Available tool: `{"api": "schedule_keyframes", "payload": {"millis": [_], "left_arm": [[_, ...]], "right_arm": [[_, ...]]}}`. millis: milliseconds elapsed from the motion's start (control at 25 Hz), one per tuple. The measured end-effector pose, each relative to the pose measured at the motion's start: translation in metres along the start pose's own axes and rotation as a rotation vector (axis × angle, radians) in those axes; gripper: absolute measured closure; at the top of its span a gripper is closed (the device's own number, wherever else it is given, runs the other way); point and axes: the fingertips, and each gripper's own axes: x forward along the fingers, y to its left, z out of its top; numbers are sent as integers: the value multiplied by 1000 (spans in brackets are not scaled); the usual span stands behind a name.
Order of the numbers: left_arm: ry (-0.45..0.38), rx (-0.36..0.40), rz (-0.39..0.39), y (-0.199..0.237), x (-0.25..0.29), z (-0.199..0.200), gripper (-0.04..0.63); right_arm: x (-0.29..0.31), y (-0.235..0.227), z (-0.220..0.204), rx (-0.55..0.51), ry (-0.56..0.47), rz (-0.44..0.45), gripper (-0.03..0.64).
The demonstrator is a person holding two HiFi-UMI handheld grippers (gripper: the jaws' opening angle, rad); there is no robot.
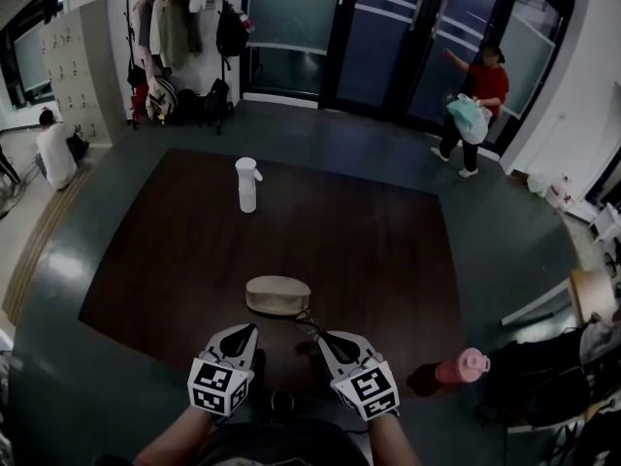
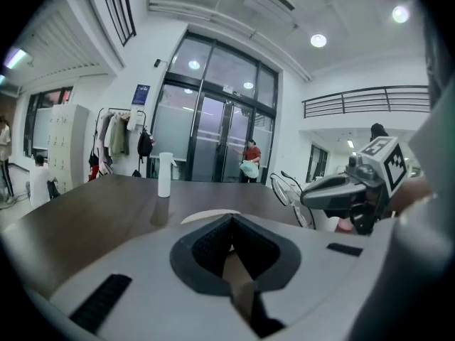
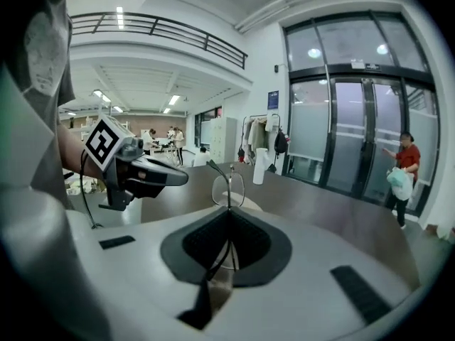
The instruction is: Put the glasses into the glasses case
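Note:
A beige oval glasses case lies closed on the dark wooden table, just ahead of both grippers. My right gripper is shut on thin-framed glasses, held a little to the right of the case. In the right gripper view the glasses stick up from between the jaws, one lens above the tips. My left gripper hovers near the case's front left, shut with nothing in it. From the left gripper view the case is a pale sliver behind the tips, with the glasses to the right.
A white spray bottle stands at the far middle of the table. A pink bottle sits by the near right corner. Beyond the table are a coat rack, a seated person and a walking person.

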Motion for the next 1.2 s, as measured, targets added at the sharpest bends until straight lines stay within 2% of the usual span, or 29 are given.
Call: {"api": "schedule_keyframes", "payload": {"millis": [320,560,720,1000,1200], "left_arm": [[41,-43,86,11,33,-15,589],[127,42,140,22,43,-32,589],[161,42,126,28,53,-42,589],[246,114,105,47,87,-62,589],[306,109,83,57,102,-78,589]], "right_arm": [[36,-6,-12,-116,61,148,624],[55,-4,-32,-278,201,172,624],[66,-1,-40,-329,250,183,624],[87,-10,-57,-387,363,168,624],[103,-15,-60,-407,423,164,624]]}}
